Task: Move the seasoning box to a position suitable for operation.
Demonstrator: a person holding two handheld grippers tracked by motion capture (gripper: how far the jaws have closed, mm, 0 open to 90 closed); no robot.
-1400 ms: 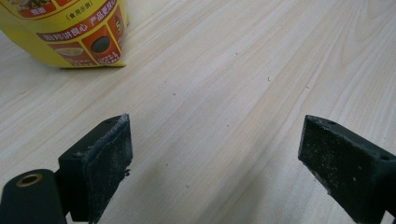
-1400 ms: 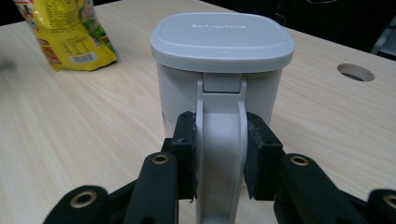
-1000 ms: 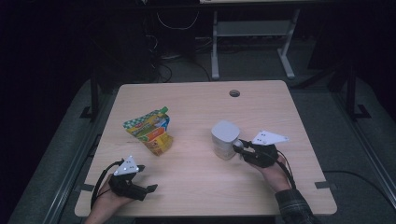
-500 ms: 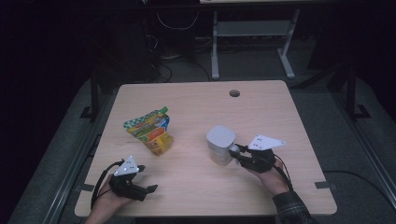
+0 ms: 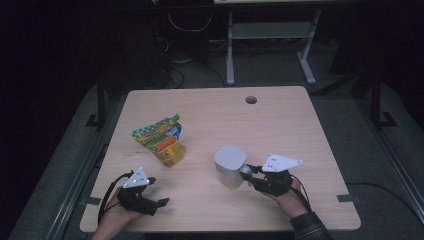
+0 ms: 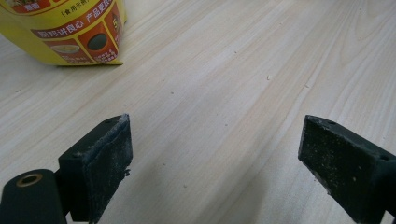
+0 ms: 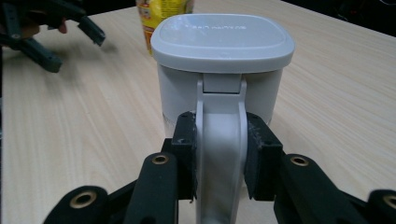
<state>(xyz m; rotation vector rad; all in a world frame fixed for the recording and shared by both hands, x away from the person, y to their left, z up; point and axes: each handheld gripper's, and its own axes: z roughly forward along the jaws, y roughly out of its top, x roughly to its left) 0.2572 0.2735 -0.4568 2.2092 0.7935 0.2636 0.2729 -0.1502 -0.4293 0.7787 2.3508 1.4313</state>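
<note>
Wooden table (image 5: 300, 125), grey lidded jug (image 5: 230, 165) upright nr front edge, its handle (image 7: 221, 154) clamped btwn right gripper (image 7: 219, 156) pads, left gripper (image 6: 215, 158) wide open, holding nothing, snack pouch (image 5: 160, 141) beyond it

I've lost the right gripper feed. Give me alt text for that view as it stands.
The right tool is clamped on the handle of a lidded grey container standing on the wooden table. Beyond it stands a yellow pouch, and the left tool sits at the upper left.

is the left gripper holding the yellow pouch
No, the left gripper stands open over bare table, and the pouch lies apart beyond its jaws.
</note>
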